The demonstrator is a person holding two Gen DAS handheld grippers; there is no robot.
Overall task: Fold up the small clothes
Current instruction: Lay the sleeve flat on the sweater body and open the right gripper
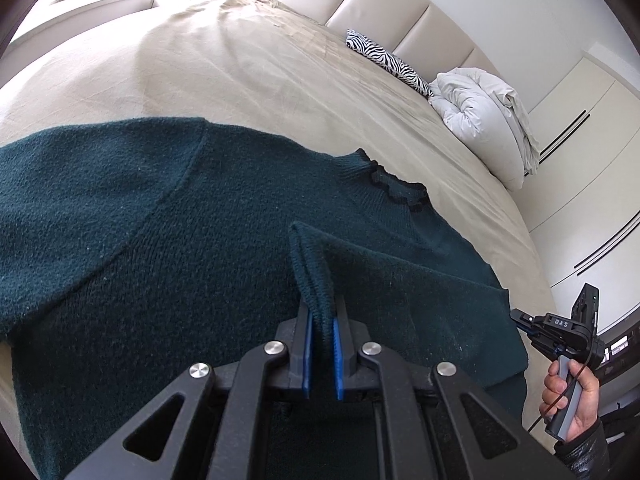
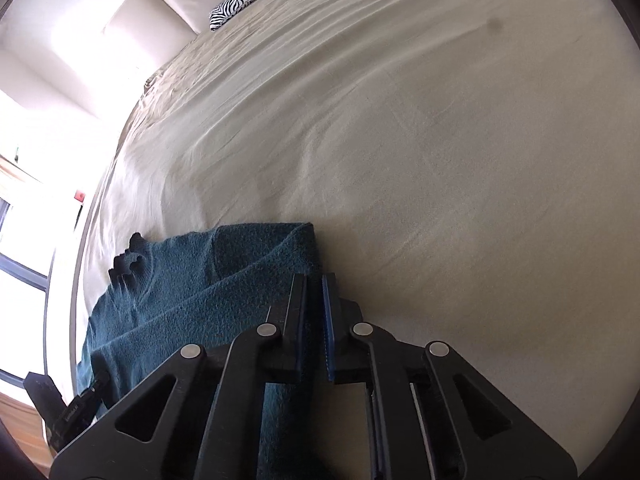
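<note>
Dark green knit sweater (image 1: pixel 160 240) flat on beige bed sheet (image 1: pixel 260 80), left claw (image 1: pixel 322 332) clamped on ribbed cuff, right claw (image 2: pixel 314 320) nearly together at folded edge, grip indeterminate, zebra pillow (image 1: pixel 384 60) near padded headboard.

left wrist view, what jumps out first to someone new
A dark green sweater sprawls across the beige bed, with the left gripper pinching a raised ribbed edge of it. Farther back, a zebra-print pillow and a bunched white duvet lie by the headboard.
</note>
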